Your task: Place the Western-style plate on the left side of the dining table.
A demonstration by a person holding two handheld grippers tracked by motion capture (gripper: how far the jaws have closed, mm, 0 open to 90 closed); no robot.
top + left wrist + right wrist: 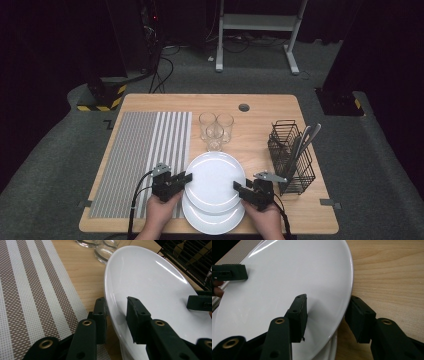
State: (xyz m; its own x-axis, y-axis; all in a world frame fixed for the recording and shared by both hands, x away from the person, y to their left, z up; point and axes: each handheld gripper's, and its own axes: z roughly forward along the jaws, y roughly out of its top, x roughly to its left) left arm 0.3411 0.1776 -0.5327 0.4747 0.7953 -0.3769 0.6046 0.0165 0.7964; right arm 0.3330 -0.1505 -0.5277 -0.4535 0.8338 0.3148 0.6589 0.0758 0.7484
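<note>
At a light wooden table [260, 107], I work 2 hand-held grippers on opposite edges of a white top plate [215, 180], which sits on a second white plate [212, 220] stacked beneath it near the front edge. My left gripper [186, 177] has its 2 black jaws astride the plate's left rim, 1 above the glazed face and 1 below; in the left gripper view the jaws [117, 315] bracket the rim with the upper pad lying on the white surface. Whether they are pressed tight or merely straddling it, I cannot tell. My right gripper [237, 188] mirrors this at the right rim; the right gripper view shows its jaws [327, 315] either side of the edge, 1 pad on the face, the other under the lip, and again the firmness of the grip is unclear. In that view the top plate seems tilted slightly off the plate under it. My hands [160, 212] come in from the bottom of the high view.

Just left of the plates lies a striped grey-and-white placemat [142, 160]. Behind the plates stand 3 clear drinking glasses [215, 129] in a close cluster. To the right, near the right gripper, a black wire cutlery caddy [290, 157] holds several pieces of metal cutlery [305, 140] leaning upright.
</note>
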